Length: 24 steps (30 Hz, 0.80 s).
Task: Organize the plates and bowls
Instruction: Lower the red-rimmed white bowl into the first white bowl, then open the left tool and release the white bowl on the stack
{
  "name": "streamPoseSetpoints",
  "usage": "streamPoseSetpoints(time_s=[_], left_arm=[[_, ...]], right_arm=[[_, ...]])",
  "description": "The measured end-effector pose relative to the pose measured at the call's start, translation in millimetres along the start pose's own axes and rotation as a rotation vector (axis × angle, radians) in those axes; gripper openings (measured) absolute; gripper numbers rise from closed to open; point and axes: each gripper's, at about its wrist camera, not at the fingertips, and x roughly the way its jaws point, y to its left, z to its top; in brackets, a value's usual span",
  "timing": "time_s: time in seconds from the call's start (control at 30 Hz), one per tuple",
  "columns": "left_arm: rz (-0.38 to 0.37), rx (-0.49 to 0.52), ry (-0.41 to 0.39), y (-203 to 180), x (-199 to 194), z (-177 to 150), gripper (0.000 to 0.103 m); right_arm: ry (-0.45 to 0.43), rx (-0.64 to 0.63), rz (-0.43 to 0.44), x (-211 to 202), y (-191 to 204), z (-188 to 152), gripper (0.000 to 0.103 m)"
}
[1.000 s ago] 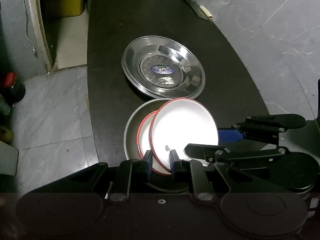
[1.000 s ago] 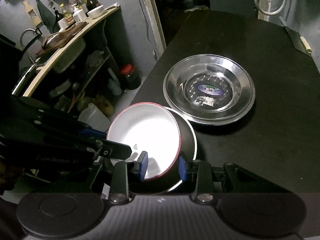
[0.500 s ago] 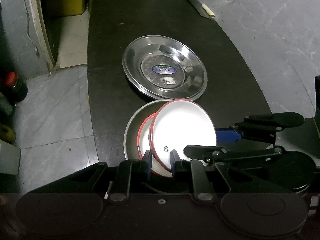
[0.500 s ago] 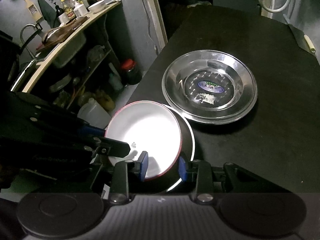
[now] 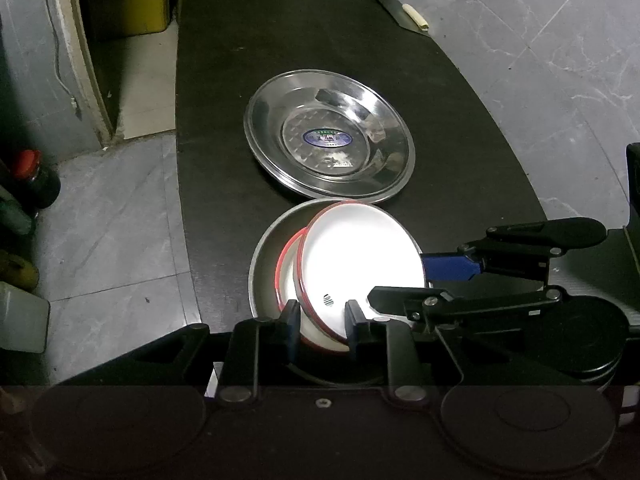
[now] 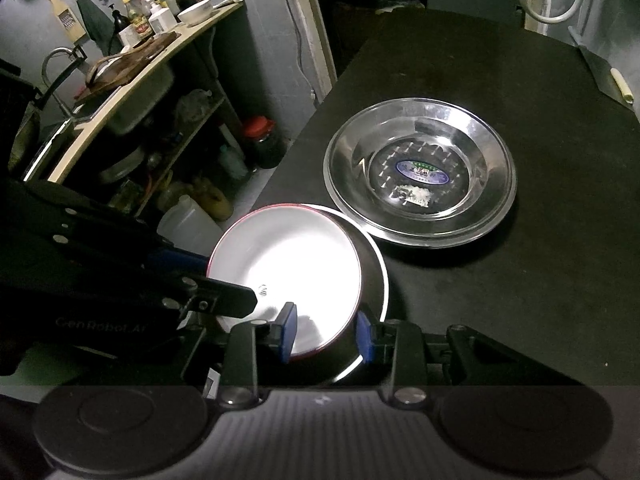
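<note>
A large steel plate (image 5: 328, 148) (image 6: 418, 172) lies in the middle of the black table (image 5: 208, 120). In front of it stands a steel bowl (image 5: 262, 268) (image 6: 378, 276) holding two white red-rimmed plates. The top white plate (image 5: 360, 264) (image 6: 284, 272) leans tilted over the lower one (image 5: 285, 276). My left gripper (image 5: 322, 326) straddles the top plate's near rim and its jaws are opening, the pads a little off the rim. My right gripper (image 6: 326, 334) is shut across the bowl's near wall, one pad inside over the plate, one outside.
The bowl stands near the table's left edge, with grey floor tiles (image 5: 112, 216) below. A shelf with bottles, jars and a sink (image 6: 120, 92) stands left of the table. A cleaver (image 5: 400, 12) lies at the far right corner.
The left gripper's jaws have spread slightly around the top plate's rim. The plates, the bowl and the right gripper have stayed where they were.
</note>
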Motion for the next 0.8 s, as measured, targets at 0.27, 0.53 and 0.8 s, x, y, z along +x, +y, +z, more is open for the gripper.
streamPoseSetpoints(time_s=[0.27,0.53,0.8], left_arm=[[0.014,-0.014,0.006,3.2,0.6,0.0,0.035],[-0.002,-0.042,0.004,9.4,4.9,-0.7,0.041],[-0.06,-0.069,-0.053,14.9,-4.7,-2.2,0.06]], right_arm=[[-0.01,0.0,-0.002,-2.4,0.6,-0.3,0.034],[-0.017,0.003,-0.014,-5.2,-0.6,-1.4,0.034],[-0.067,-0.012,-0.038,-18.4,3.1,-3.6,0.034]])
